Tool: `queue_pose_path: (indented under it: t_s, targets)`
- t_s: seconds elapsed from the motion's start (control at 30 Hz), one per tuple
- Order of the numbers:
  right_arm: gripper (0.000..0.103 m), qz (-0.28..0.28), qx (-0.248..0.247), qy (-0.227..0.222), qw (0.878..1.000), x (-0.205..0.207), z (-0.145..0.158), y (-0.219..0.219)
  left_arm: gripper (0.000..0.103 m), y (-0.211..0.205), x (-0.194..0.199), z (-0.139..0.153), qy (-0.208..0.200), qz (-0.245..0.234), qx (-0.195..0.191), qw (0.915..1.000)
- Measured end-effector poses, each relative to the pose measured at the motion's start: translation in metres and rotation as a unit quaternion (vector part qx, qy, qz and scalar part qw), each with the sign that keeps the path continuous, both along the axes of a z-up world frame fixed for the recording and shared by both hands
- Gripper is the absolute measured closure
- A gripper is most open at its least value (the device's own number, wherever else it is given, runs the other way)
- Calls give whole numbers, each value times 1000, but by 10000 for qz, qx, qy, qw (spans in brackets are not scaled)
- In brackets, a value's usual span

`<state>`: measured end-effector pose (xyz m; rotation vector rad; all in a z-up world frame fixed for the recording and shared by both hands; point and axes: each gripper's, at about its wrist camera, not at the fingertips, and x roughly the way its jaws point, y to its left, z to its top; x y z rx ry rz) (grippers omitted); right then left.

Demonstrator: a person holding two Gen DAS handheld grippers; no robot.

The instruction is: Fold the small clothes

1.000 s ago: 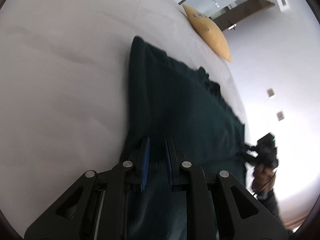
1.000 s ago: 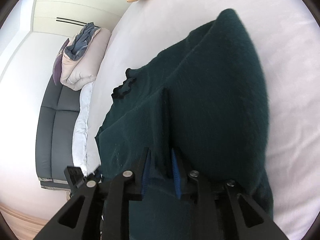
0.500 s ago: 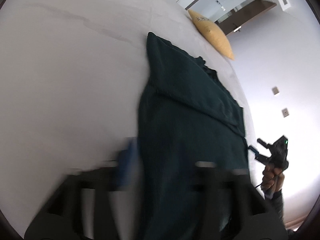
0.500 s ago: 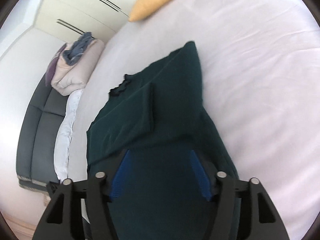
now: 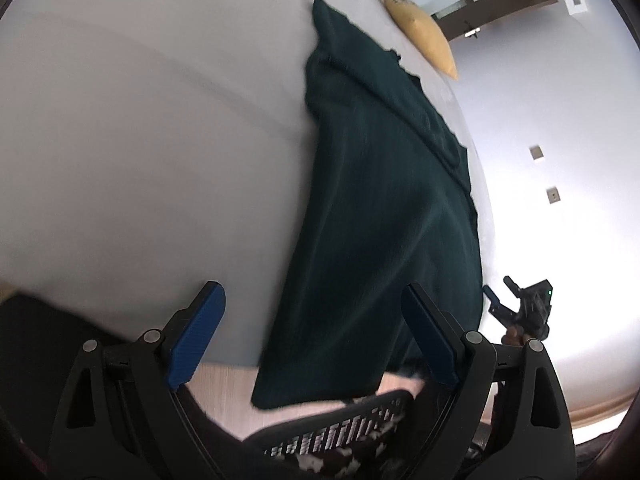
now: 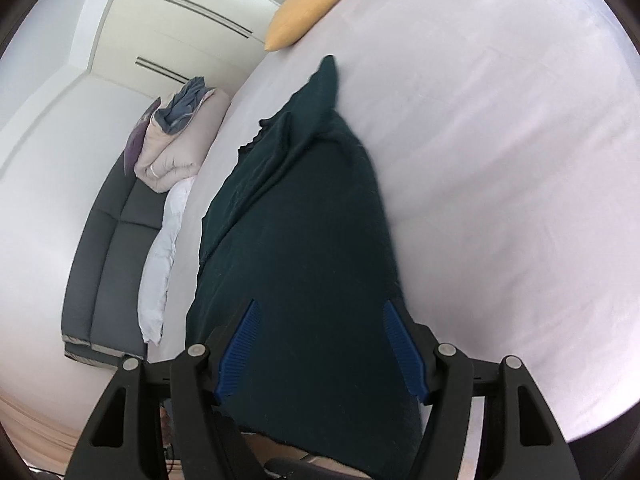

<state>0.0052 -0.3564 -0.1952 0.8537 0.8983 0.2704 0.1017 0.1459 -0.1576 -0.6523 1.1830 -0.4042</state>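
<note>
The left tongs stand wide open, their jaws having just been opening; the near edge of the dark green garment shows between the blue pads but neither pad presses on it. The garment lies lengthwise on the white bed, one side panel already folded inward over the body, and its near end hangs over the bed's edge toward the floor. The right tongs are likewise open with nothing clamped; the cloth lies below and between the pads without contact. Judged from this state, the lengthwise fold is laid and released; the crosswise fold, and likely squaring of the overhanging end, remains. A yellow pillow lies at the far end of the bed; dark marks on it in the left view are too small to read. No other labels or brands are legible.
</note>
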Motion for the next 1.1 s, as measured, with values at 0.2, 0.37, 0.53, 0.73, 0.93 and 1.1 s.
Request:
queue_pose_path:
  t_s: [0.2,0.37,0.53,0.73,0.93,1.1]
  targets:
    - [34,79,-113,154,9998,-12,-7,-1,13,4,-16,-13,149,-324,-28,9994]
    - [34,156,-105,206,9996,-24,-8,-2,14,-1,-16,-17,329,-602,102,9976]
    - [34,241,-74,274,9993,-32,-10,-2,19,-4,-19,-23,492,-779,-7,9957]
    - [34,300,-38,312,9991,-38,-10,-2,60,-23,-23,-52,988,-1026,-197,9896]
    - [35,375,-99,381,9985,-42,-8,-3,70,-27,-25,-53,895,-880,-408,9913]
    - [35,412,-185,575,9973,-51,-8,-4,70,-24,-24,-50,742,-677,-634,9929]
